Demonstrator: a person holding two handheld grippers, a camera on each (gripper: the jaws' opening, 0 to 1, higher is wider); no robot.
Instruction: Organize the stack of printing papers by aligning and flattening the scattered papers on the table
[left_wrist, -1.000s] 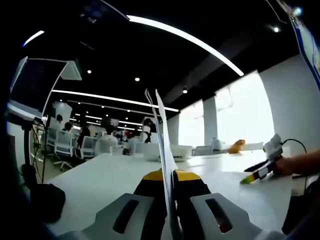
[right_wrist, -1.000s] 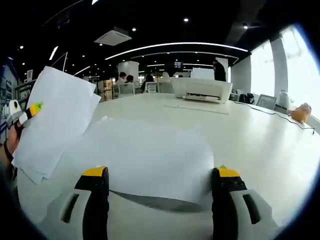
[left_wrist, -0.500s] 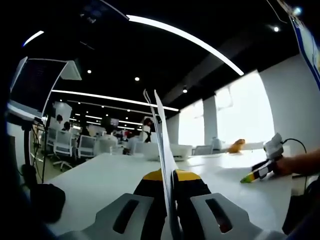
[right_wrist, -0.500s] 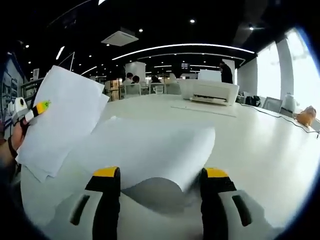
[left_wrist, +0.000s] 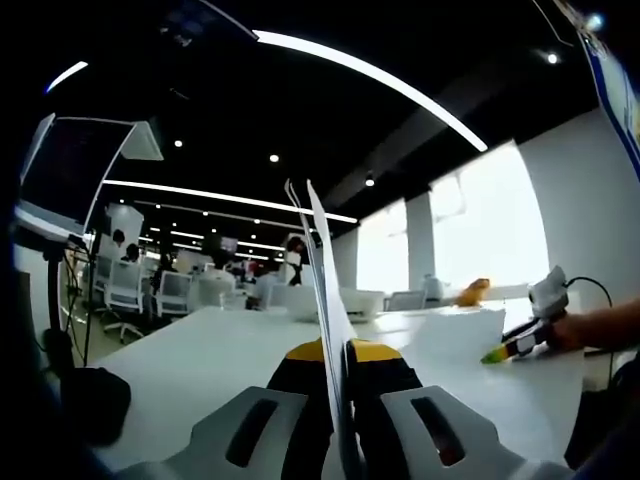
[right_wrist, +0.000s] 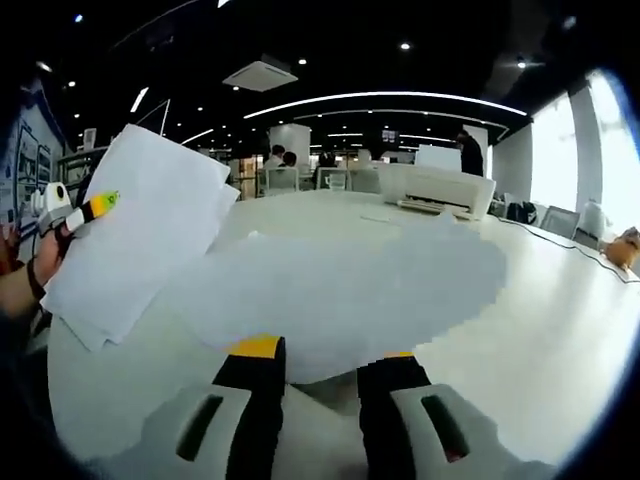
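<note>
**Two grippers, each closed on paper above a white surface**

In the left gripper view, the left gripper (left_wrist: 333, 372) has its fingers (left_wrist: 300, 385) pressed together on a held stack of papers (left_wrist: 325, 290), seen edge-on and standing upright between them. The same stack appears in the right gripper view as a fanned, slightly misaligned bundle (right_wrist: 140, 240) held off the near left edge of the surface (right_wrist: 540, 330), with the left gripper (right_wrist: 85, 212) clamped at its left border and a hand (right_wrist: 30, 275) behind it.

The right gripper (right_wrist: 320, 372) shows its fingers (right_wrist: 255, 385) drawn close on the near edge of a single sheet (right_wrist: 350, 290), which is lifted and spreads out over the middle of the surface. In the left gripper view this sheet (left_wrist: 460, 330) rises off the surface (left_wrist: 200, 350) at the right, beside the right gripper (left_wrist: 520, 340).

A white printer (right_wrist: 435, 185) stands at the far side of the surface. Office chairs (left_wrist: 125, 285) stand beyond the far left edge.
</note>
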